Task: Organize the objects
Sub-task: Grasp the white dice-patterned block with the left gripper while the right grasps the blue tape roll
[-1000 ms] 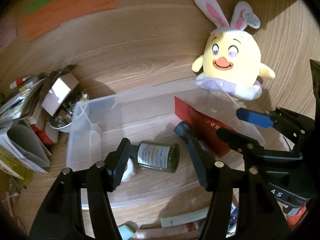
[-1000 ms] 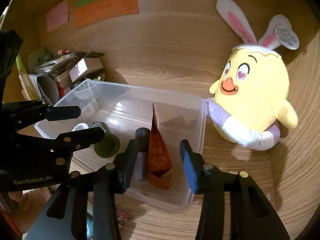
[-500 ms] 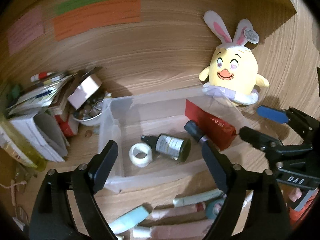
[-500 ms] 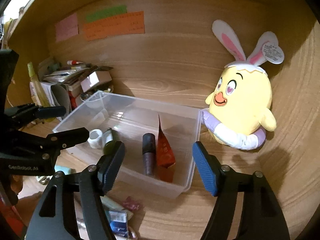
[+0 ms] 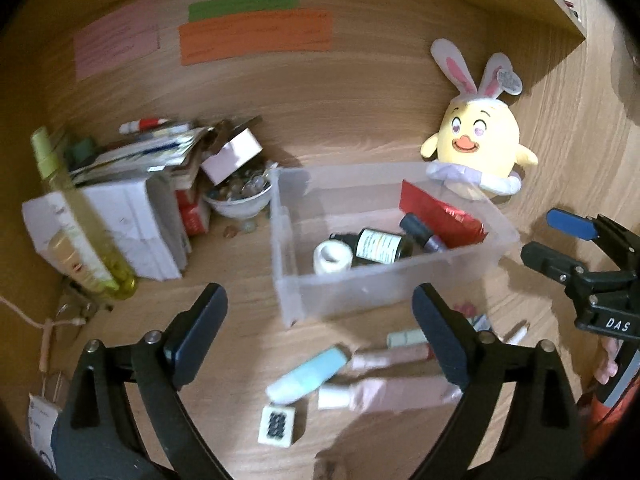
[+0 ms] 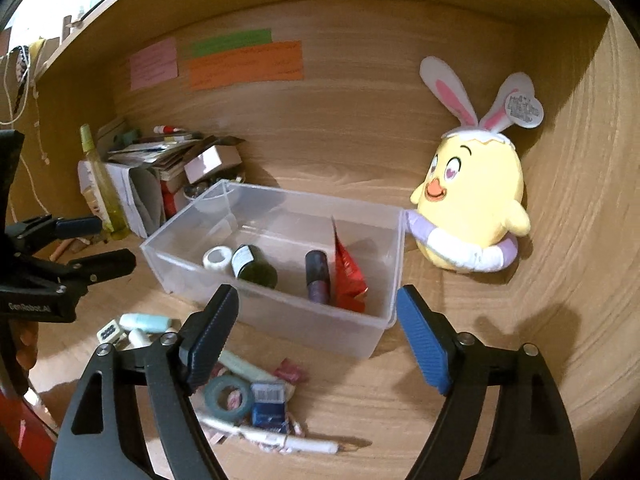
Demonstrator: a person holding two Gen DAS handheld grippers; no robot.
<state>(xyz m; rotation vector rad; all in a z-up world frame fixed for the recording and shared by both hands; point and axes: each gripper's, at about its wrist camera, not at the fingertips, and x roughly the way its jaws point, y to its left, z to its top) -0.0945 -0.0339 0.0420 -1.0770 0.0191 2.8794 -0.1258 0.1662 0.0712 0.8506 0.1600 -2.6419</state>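
Your left gripper (image 5: 320, 336) and right gripper (image 6: 316, 336) just opened and backed off the clear bin (image 6: 276, 312), fingers empty. Bottle (image 6: 254, 266) and red packet (image 6: 348, 272) now lie inside; grab desk clutter in front of the bin next.

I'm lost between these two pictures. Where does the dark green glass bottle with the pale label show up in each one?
Left wrist view: the dark green glass bottle lies on its side mid-picture, in the clear plastic bin.
Right wrist view: the bottle lies left of centre in the bin, beside the white tape roll.
Shared landmark: the yellow plush chick with rabbit ears, just beyond the bin's right end.
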